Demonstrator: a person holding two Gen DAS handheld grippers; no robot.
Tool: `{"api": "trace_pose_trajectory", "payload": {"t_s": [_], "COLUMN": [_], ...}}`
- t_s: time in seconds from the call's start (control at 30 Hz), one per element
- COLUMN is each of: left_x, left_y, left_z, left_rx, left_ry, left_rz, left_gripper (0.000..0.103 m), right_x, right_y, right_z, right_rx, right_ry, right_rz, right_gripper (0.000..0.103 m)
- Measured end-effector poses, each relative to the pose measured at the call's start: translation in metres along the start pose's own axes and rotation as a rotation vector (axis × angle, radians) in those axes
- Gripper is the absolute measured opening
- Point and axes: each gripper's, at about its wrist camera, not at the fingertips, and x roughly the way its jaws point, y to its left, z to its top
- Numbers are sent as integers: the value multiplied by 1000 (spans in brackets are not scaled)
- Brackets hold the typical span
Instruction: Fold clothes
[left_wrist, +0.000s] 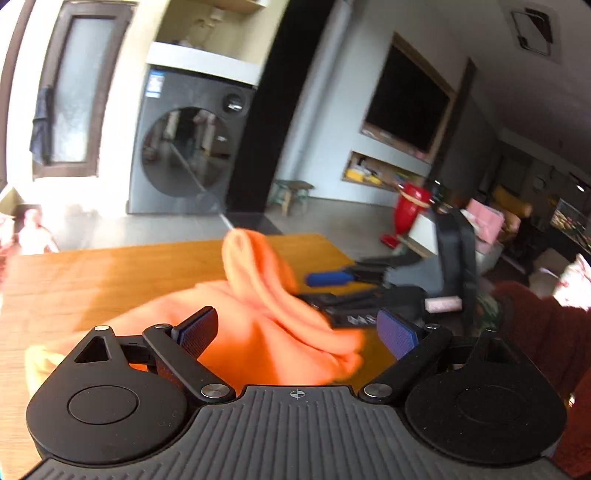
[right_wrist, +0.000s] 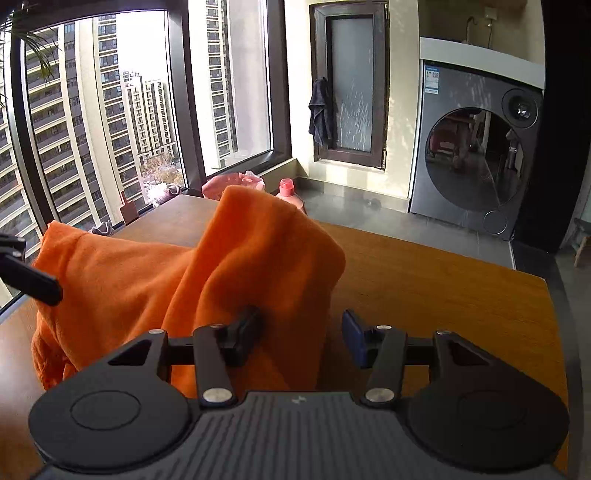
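My left claw (left_wrist: 297, 330) gaped over the soft orange fleece garment (left_wrist: 258, 314) heaped on the wooden table (left_wrist: 110, 273), my right claw (right_wrist: 301, 332) spread around a raised fold that could slip sideways untucked.

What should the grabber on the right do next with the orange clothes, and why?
Probably close the right gripper on the fold. The orange garment lies bunched on the wooden table, with a raised fold draped between the open jaws, touching the inner finger. The left gripper is open too, so nothing holds the cloth yet.
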Motion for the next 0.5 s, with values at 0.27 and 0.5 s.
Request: {"api": "trace_pose_trajectory", "payload": {"t_s": [0.27, 0.5], "left_x": [17, -10], "left_y": [74, 59], "left_z": [-42, -22], "left_rx": [-288, -122], "left_ry": [146, 134], "left_rz": [79, 108], "left_gripper": [93, 96], "right_x": [-21, -7], "right_y": [44, 79], "right_z": [-2, -16], "right_rx": [-215, -516], "right_ry": [-106, -114], "right_rz": [-48, -130], "right_gripper": [50, 50]}}
